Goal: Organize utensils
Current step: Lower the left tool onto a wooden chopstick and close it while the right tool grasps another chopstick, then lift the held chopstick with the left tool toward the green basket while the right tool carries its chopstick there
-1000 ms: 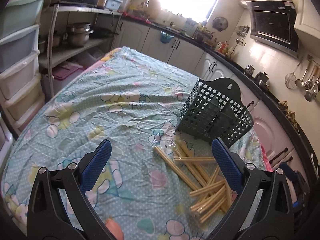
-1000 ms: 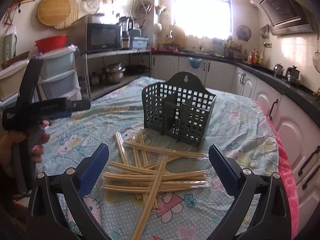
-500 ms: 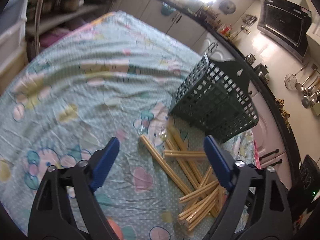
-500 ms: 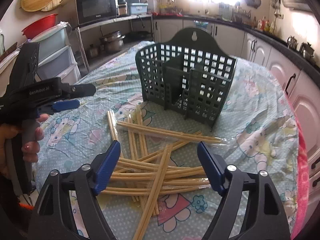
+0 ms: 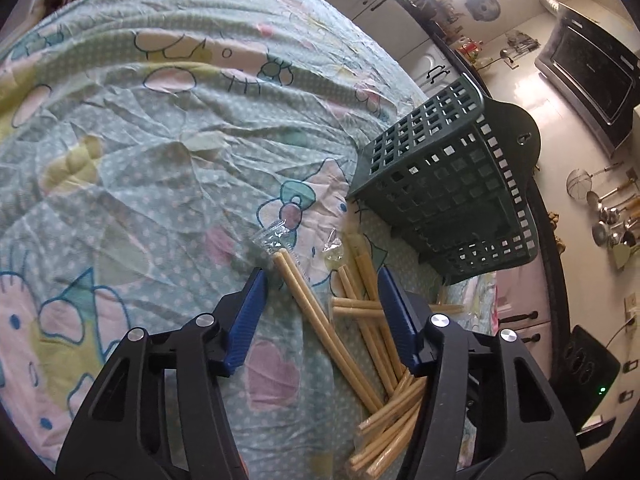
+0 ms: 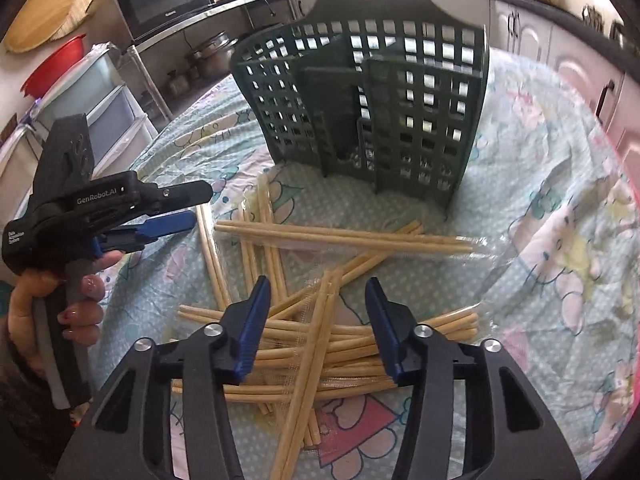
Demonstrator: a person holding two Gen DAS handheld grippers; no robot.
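Both tongs are closing with nothing clamped yet: the left tongs (image 5: 320,312) are straddling a wrapped chopstick pair (image 5: 320,320) lying lengthwise between its blue pads, the right tongs (image 6: 316,320) over the chopstick pile (image 6: 320,344) on the desk (image 5: 120,140) before the green caddy (image 6: 360,112).

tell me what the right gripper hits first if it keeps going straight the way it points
Most likely the wrapped chopstick pair lying between the right gripper's closing jaws, on top of the chopstick pile; depth is hard to judge.
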